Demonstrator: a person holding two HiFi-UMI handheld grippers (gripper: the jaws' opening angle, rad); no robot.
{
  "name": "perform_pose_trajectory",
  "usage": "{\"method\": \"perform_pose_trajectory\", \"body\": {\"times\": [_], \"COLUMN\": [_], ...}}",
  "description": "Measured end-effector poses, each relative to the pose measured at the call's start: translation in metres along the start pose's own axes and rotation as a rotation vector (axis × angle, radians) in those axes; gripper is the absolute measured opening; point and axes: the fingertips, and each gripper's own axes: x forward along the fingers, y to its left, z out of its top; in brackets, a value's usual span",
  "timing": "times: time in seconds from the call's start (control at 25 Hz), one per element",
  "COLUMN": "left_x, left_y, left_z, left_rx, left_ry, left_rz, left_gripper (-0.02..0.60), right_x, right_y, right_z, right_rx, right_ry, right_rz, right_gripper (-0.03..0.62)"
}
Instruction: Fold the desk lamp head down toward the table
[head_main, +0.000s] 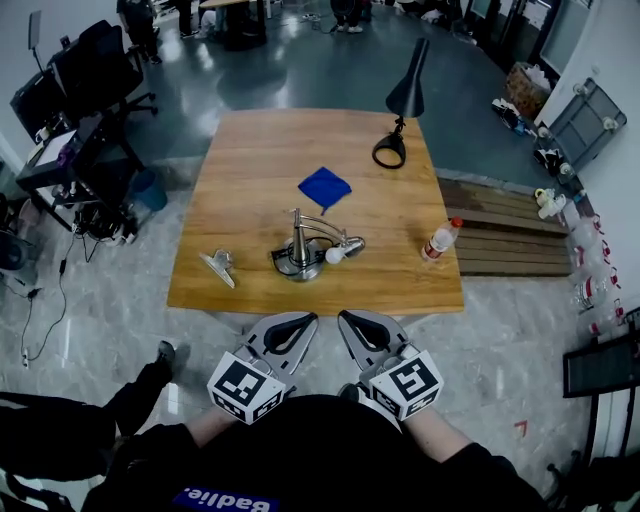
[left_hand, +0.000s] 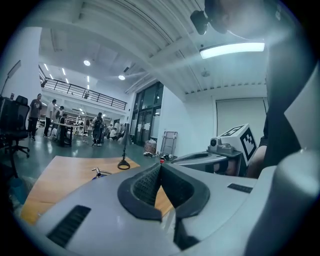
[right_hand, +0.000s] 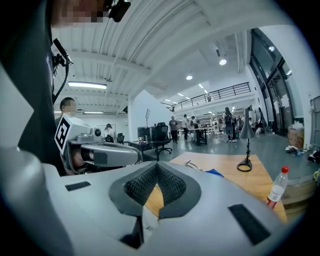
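Grippers hover close to the body at the near edge of the table (head_main: 250, 160), well short of everything on it. The left gripper (head_main: 303, 322) has its jaws pressed together on nothing, and the right gripper (head_main: 348, 320) is likewise clenched and empty, pads meeting with only wood showing beyond them. The silver desk lamp (head_main: 303, 250) stands near the front middle of the table, arm bent over and bulb (head_main: 335, 255) low, just above the wood, so the fold looks done or nearly so. Here's the trap, though: a black desk lamp (head_main: 408, 90) stands upright at the far right corner, and if that one is meant, it's a long reach. A one-sided push on its head could tip or skid it, I'd judge, with nothing steadying its ring base. The upright plastic bottle (head_main: 440, 238) near the right edge sits where a sweeping right arm could topple it, and the blue cloth (head_main: 324, 187) lies mid-table on the way. The surface is matte plank wood, with a metal clip (head_main: 218, 266) at front left. Around it is a big open hall with a glossy grey floor, office chairs (head_main: 95, 65) at the left, people far off, a railed mezzanine and ceiling lights.
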Motion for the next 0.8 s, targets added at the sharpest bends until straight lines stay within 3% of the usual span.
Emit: {"method": "perform_pose_trajectory", "body": {"times": [0.8], "left_x": [-0.01], "left_y": [0.008], "left_z": [-0.01], "left_rx": [-0.003], "left_ry": [0.02], "left_rz": [-0.008], "left_gripper": [0.009], "right_x": [0.009], "right_y": [0.018], "right_z": [-0.004], "right_rx": [-0.025], "right_ry": [0.019], "right_rz": [0.013], "right_gripper": [0.005]}}
